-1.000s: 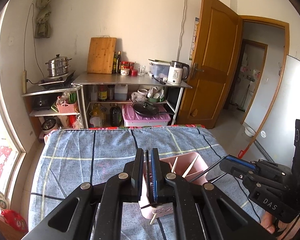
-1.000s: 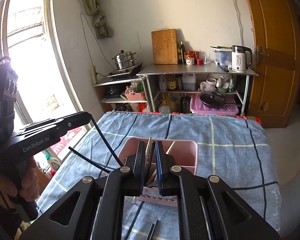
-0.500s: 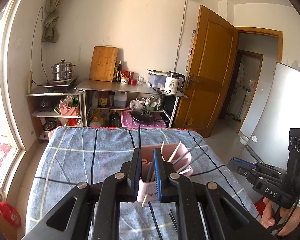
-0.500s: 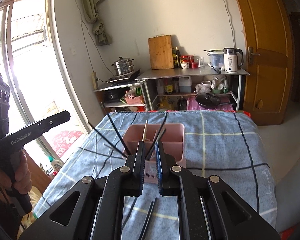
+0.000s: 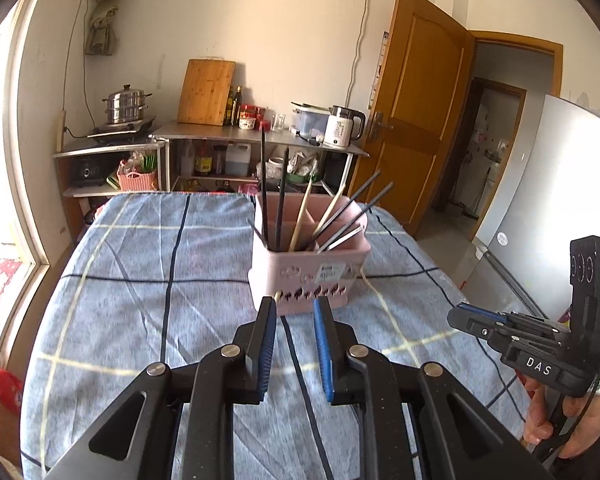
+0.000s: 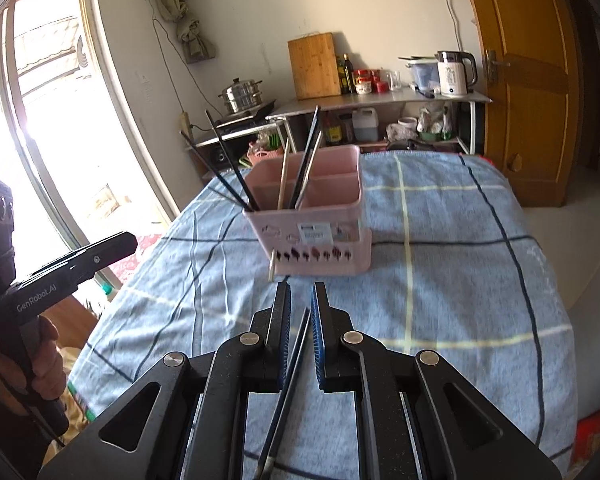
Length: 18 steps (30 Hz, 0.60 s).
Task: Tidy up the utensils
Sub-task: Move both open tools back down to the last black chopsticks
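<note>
Most chopsticks already stand in the pink caddy [image 5: 308, 276] mid-table [image 5: 140, 300], while loose dark chopsticks [image 6: 288, 364] lie near, beneath the empty, released left gripper [image 5: 294, 312] and right gripper [image 6: 301, 298].

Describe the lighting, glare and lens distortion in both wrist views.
Left wrist view: even daylight, door frame bowed by the fisheye, dark vignette in the corners. Right wrist view: window blown out to white glare, blue checked cloth well lit, pink utensil holder sharp.
</note>
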### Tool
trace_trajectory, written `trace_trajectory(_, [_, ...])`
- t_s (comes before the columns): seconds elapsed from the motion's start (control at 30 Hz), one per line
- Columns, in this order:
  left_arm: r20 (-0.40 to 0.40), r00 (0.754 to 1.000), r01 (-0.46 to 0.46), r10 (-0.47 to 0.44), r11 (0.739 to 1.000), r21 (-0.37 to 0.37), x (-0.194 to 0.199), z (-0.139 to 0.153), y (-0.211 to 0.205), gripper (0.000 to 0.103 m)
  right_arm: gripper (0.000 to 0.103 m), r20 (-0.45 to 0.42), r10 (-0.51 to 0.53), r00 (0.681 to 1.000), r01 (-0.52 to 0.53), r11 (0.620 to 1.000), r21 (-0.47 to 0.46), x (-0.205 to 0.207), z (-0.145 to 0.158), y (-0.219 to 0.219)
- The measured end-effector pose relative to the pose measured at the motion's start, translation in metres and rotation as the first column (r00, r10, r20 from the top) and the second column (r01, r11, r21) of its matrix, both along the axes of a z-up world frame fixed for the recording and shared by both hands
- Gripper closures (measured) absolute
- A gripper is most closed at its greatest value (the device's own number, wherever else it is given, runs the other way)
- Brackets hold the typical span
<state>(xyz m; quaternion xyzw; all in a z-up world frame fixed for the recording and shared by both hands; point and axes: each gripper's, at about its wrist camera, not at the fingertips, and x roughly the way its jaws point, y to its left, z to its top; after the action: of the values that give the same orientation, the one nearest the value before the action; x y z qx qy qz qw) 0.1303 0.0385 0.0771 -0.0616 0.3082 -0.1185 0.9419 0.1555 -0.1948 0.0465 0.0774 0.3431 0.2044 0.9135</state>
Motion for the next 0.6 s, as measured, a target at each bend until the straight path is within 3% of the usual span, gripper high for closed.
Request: trace_trajectory(0.6, [-0.118,0.993,-0.006,0.005,1.0,-0.005,-0.011,-0.062,0.001,0.084,0.09,-0.145,0.051,0.988,-0.062,0.996,-0.07,-0.006,-0.068,0.026])
